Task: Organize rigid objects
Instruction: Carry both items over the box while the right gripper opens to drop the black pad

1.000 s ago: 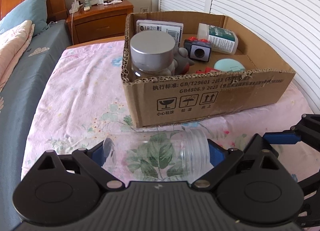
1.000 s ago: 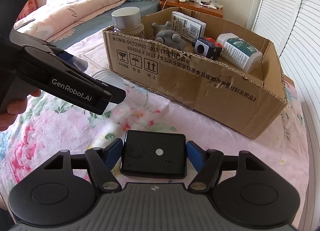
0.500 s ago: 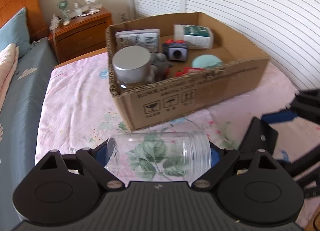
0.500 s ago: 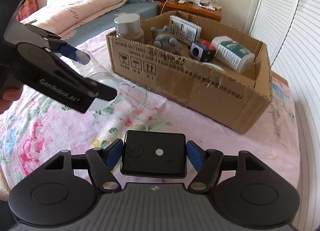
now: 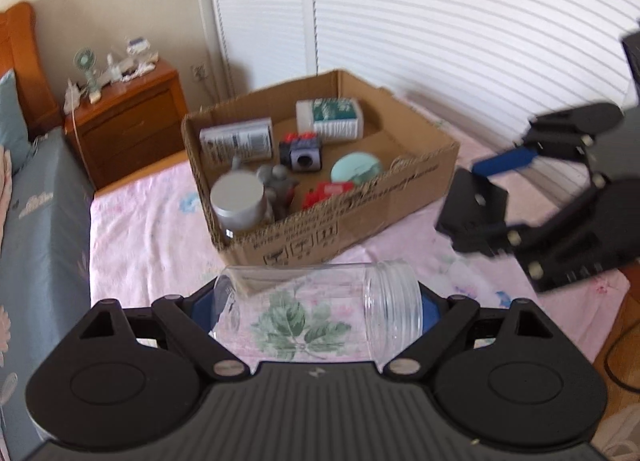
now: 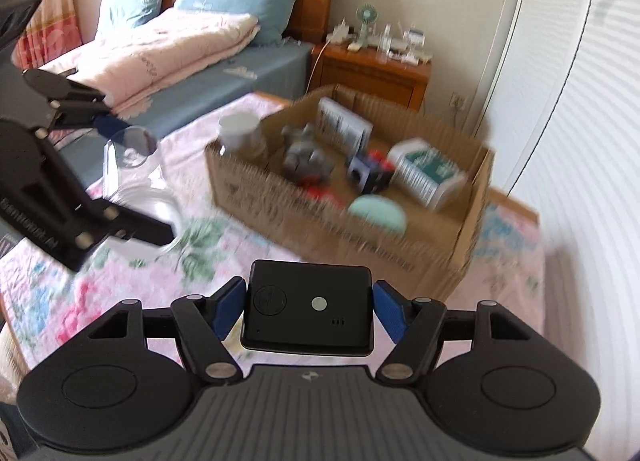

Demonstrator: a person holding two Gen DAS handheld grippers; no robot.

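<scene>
Jaws of left gripper [image 5: 318,311] clamp clear plastic jar [image 5: 316,317] sideways, held above floral bedsheet [image 5: 152,221]. Right gripper [image 6: 306,311] jaws grip black device [image 6: 307,311], also held up. Cardboard box [image 5: 344,217] sits ahead, already holding several items.

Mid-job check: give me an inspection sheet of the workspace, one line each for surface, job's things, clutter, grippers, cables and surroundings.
Surface: floral pink sheet covering the bed, bare around the box.
Job's things: cardboard box already holding a silver-lidded jar, a grey figure, a teal disc, a white bottle and other small items.
Clutter: nothing seen loose on the sheet.
Grippers: left gripper shut on a clear jar, lying sideways, lidless; right gripper shut on a black device. Both held above the sheet.
Cables: a dark cable on the floor at the right edge.
Surroundings: wooden nightstand with a small fan; louvered doors; pillows.
</scene>
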